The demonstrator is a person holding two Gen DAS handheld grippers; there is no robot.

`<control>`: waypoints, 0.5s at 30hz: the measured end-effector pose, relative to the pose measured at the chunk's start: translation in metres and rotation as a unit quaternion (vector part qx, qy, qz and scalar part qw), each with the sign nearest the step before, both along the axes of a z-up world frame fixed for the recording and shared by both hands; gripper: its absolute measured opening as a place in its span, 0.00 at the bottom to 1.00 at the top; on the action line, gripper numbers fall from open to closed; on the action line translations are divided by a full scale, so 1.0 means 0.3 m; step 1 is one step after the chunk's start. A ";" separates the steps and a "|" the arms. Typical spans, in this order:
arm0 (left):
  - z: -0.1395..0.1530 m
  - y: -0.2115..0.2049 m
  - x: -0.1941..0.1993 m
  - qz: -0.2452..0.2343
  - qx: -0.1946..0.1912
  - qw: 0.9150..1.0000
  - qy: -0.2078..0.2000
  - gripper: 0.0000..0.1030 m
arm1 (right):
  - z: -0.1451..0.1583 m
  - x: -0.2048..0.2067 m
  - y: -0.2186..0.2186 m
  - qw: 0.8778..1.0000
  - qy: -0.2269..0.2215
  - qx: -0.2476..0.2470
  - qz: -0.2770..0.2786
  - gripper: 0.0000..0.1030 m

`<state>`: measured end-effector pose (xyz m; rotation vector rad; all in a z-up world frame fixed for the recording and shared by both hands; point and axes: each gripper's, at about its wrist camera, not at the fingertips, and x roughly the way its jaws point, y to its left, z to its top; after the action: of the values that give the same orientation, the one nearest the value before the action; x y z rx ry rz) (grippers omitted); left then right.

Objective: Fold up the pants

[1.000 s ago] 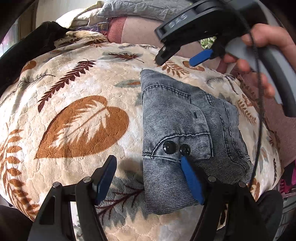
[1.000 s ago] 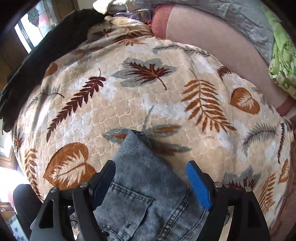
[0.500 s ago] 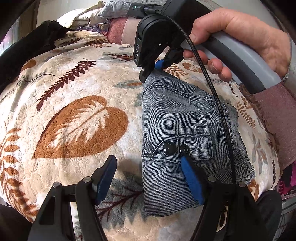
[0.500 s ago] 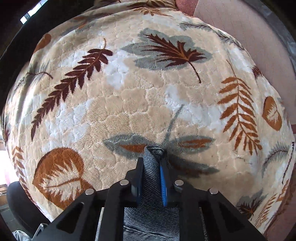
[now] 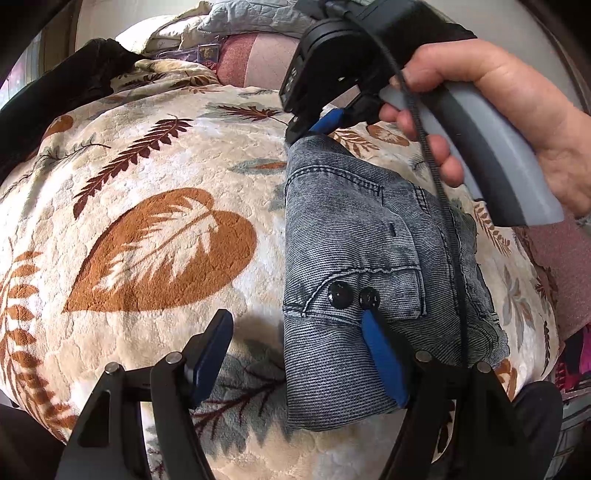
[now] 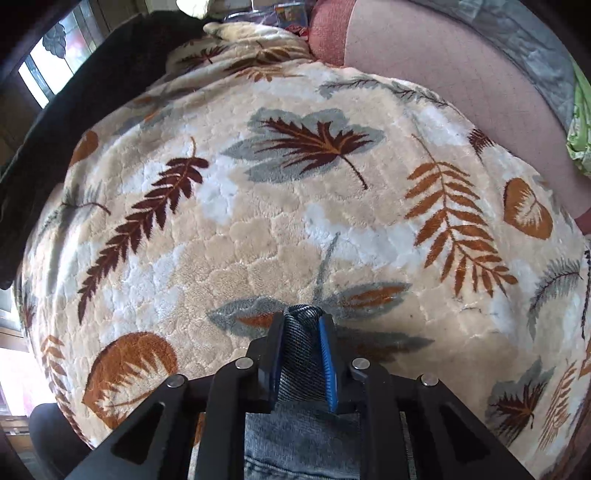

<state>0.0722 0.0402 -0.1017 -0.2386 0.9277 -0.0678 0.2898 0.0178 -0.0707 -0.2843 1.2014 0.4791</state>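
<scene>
Grey-blue denim pants [image 5: 373, 258] lie folded into a compact rectangle on a leaf-print blanket [image 5: 155, 236], pocket and two black buttons facing up. My left gripper [image 5: 295, 354] is open, its right finger resting on the near end of the pants just below the buttons, its left finger over the blanket. My right gripper [image 5: 317, 127] is shut on the far corner of the pants; in the right wrist view the denim [image 6: 301, 343] is pinched between the pads of the gripper [image 6: 301, 332].
The blanket [image 6: 295, 206] covers a bed. A dark cloth [image 5: 55, 96] lies at the far left edge. Pink bedding [image 6: 436, 62] and grey quilted pillows [image 5: 255, 14] sit at the back.
My right gripper came down onto the far corner of the pants and closed on it, then lifted that corner slightly. The left gripper stayed in place, open.
</scene>
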 end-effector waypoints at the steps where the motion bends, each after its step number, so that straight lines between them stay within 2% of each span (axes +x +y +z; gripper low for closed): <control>1: 0.000 0.000 0.001 0.001 0.001 1.000 0.000 0.72 | 0.030 -0.021 -0.024 1.000 -0.002 0.009 -0.001 0.20; 5: 0.002 -0.002 0.001 0.003 0.003 1.000 0.002 0.72 | 0.087 -0.115 -0.118 1.000 -0.001 0.018 -0.009 0.20; 8: 0.003 -0.003 0.001 0.005 0.004 1.000 0.002 0.72 | 0.030 -0.132 -0.180 1.000 0.009 0.002 -0.019 0.20; 11: 0.004 -0.004 0.000 0.006 0.007 1.000 0.002 0.72 | -0.091 -0.104 -0.193 0.999 0.029 -0.014 -0.031 0.22; 15: 0.009 -0.008 0.000 0.007 0.010 1.000 0.002 0.72 | -0.090 -0.102 -0.207 0.999 0.015 0.002 -0.046 0.23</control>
<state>0.0722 0.0377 -0.0992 -0.2272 0.9305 -0.0459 0.2592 -0.0444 -0.0977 -0.2176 1.2375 0.4061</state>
